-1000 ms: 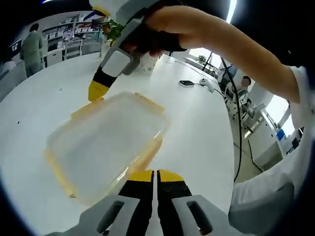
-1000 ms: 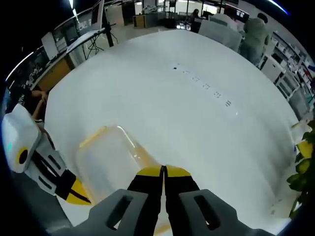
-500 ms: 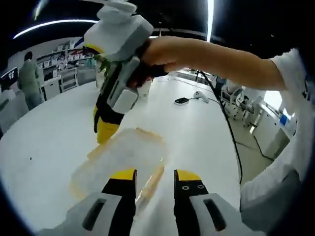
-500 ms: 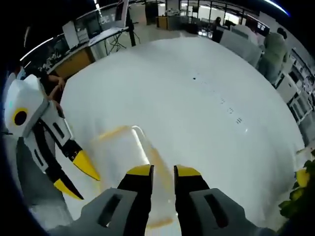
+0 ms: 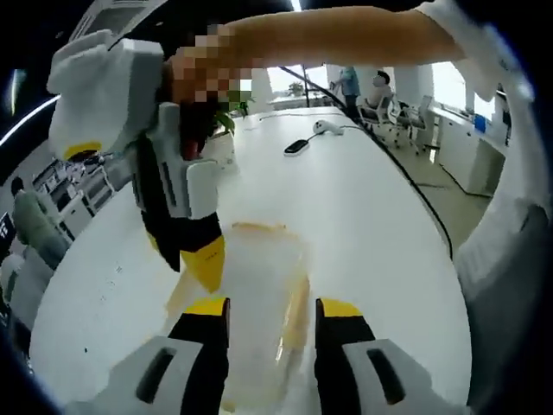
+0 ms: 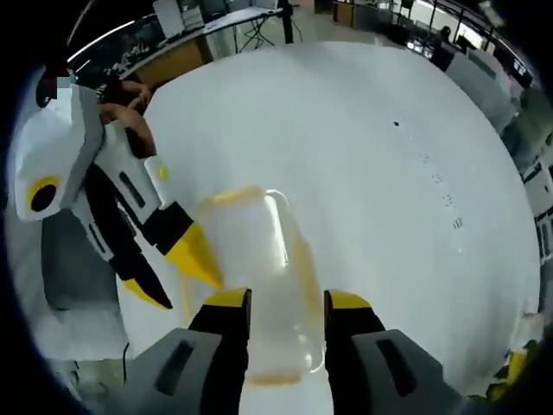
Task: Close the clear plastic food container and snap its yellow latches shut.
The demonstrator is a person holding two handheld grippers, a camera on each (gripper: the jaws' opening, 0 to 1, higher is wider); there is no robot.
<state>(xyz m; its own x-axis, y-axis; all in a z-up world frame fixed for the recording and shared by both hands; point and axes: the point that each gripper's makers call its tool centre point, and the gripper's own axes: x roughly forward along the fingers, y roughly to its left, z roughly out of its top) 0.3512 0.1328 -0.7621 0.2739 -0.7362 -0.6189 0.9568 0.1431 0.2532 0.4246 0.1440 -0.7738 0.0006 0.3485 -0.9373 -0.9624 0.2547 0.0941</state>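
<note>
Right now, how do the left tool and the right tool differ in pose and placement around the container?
The left tool and the right tool come at the clear container from opposite ends, tips pointing toward each other. In each view that view's own tool rises from below, while the other slants down beside the container. Both stand open, their yellow-tipped jaws on either side of the container, over the white table.

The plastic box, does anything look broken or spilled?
Nothing stands out. The clear plastic box sits flat on the white table, with nothing spilled around it. Both hand-held grippers are open above it: the left and the right.
</note>
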